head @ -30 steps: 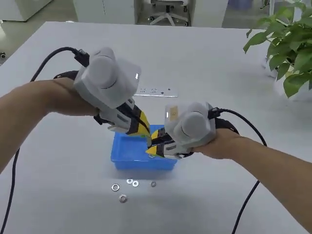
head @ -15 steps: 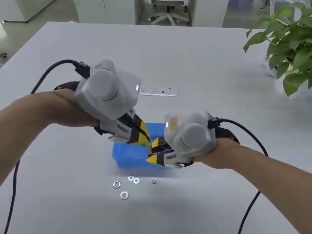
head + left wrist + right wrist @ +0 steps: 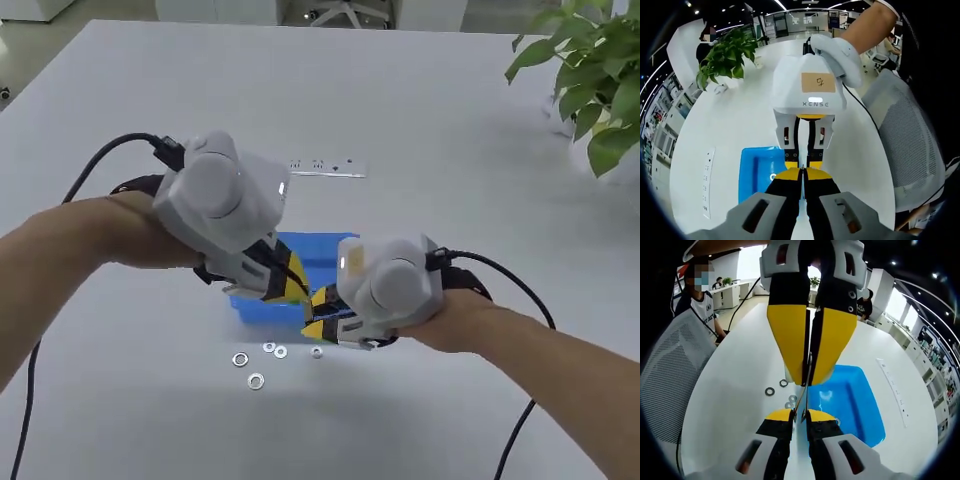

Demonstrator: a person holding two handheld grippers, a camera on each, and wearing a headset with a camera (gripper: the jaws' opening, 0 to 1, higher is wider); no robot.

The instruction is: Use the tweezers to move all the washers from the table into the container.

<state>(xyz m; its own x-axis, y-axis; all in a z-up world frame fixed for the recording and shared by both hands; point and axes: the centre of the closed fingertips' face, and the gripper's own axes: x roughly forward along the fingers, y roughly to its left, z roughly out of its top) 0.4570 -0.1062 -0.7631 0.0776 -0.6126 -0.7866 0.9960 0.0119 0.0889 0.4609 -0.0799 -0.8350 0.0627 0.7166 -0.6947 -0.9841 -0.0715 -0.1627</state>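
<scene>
Several small metal washers (image 3: pixel 257 381) lie on the white table in front of the blue container (image 3: pixel 318 249); they also show as washers (image 3: pixel 769 391) in the right gripper view. My left gripper (image 3: pixel 292 287) and right gripper (image 3: pixel 318 327) meet tip to tip at the container's front edge. Thin metal tweezers (image 3: pixel 805 385) run between both pairs of yellow jaws, and both grippers are shut on them. In the left gripper view my left gripper (image 3: pixel 801 174) faces the right gripper (image 3: pixel 803 152) over the container (image 3: pixel 756 170). The tweezers' tip is hidden in the head view.
A white power strip (image 3: pixel 325 167) lies behind the container. A green plant (image 3: pixel 590 75) stands at the table's far right. Black cables (image 3: pixel 95 175) trail from both grippers. A grey mesh chair (image 3: pixel 677 370) stands beside the table.
Both grippers, with the tweezers between them, have shifted from over the container to its front edge, closer to the loose washers. The head camera has also moved.
</scene>
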